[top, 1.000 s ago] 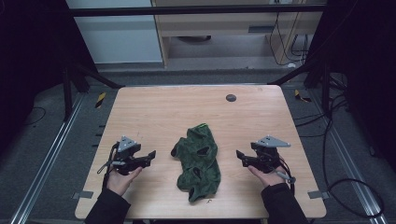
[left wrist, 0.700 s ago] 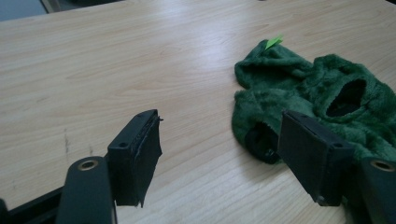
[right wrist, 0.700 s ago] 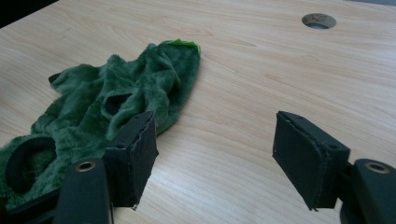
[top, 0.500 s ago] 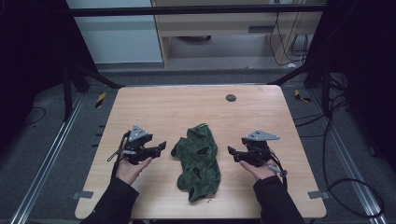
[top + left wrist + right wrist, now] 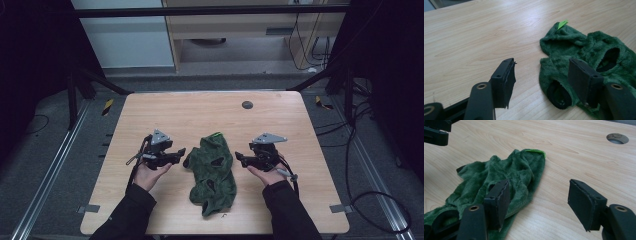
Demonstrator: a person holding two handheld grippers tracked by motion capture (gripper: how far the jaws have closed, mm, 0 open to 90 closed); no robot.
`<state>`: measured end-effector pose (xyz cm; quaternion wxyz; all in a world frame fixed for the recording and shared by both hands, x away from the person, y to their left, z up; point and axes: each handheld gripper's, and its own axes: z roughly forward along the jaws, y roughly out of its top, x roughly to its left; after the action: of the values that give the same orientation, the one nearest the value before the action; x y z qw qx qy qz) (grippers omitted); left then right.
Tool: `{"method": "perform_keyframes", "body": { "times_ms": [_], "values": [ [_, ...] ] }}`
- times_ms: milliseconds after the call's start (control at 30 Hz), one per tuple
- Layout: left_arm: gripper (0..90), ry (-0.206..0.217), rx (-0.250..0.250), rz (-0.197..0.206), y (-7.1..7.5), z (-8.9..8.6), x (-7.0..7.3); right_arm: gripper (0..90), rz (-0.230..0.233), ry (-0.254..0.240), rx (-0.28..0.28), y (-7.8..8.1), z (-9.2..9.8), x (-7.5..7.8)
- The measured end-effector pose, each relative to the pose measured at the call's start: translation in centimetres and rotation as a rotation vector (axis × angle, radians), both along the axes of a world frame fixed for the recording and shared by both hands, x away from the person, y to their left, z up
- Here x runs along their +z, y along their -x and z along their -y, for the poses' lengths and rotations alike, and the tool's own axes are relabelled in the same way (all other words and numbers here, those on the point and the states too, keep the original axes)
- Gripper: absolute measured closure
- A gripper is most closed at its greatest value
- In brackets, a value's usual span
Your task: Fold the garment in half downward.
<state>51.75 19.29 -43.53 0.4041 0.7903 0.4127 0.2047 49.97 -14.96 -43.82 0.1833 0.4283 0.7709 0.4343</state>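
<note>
Broad pale wooden counter, bare over most of its top, with a small round hole near the far edge, right of centre.

Crumpled green fleece garment flat on the counter, middle of the near half, stretching from a far tip toward the near edge. Fuzzy pile, several dark openings across it; one round black-lined opening at the left side, seen up close in the left gripper view. Bright green tag at the far tip. Nothing visible inside the openings.

Left hand-held gripper just left of the garment, low over the counter, pointed right toward it. Jaws spread, lately closing a little; one jaw over bare wood, the other over the garment's left edge beside the black-lined opening, pads not pressing on any fabric.

Right hand-held gripper just right of the garment, pointed left toward it. Jaws spread as well, lately easing inward; in the right gripper view one jaw above the fleece edge, the other above bare wood, nothing pinched.

Left hand and right hand beneath the tools, dark sleeves entering from the near edge.
</note>
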Motion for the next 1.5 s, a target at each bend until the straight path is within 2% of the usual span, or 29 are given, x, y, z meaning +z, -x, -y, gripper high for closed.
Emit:
{"method": "perform_keyframes", "body": {
  "times_ms": [367, 467, 600, 767, 1100, 1167, 1500],
  "values": [
    [41.2, -0.012, -0.020, -0.011, -1.2, 1.1, -0.3, 36.3, -0.012, 0.021, -0.009, -1.5, -1.4, -0.5],
    [41.4, -0.038, -0.021, -0.014, -1.5, 1.5, -0.6, 37.1, -0.019, 0.017, -0.014, -1.9, -1.7, -0.6],
    [41.7, -0.051, -0.021, -0.035, -2.0, 2.0, -1.1, 39.0, -0.021, 0.020, -0.022, -2.4, -2.1, -0.9],
    [43.6, -0.041, -0.021, -0.068, -2.6, 2.5, -1.7, 40.6, -0.033, 0.021, -0.026, -2.9, -2.5, -1.4],
    [47.0, -0.062, -0.018, -0.116, -3.5, 3.6, -3.2, 45.3, -0.053, 0.019, -0.022, -3.5, -3.2, -2.1],
    [48.0, -0.075, -0.020, -0.130, -3.6, 3.7, -3.5, 46.4, -0.063, 0.019, -0.019, -3.7, -3.5, -2.2],
    [56.7, -0.068, -0.030, -0.195, -4.3, 4.1, -4.8, 52.7, -0.116, 0.025, 0.010, -4.4, -4.6, -3.3]
  ]
}}
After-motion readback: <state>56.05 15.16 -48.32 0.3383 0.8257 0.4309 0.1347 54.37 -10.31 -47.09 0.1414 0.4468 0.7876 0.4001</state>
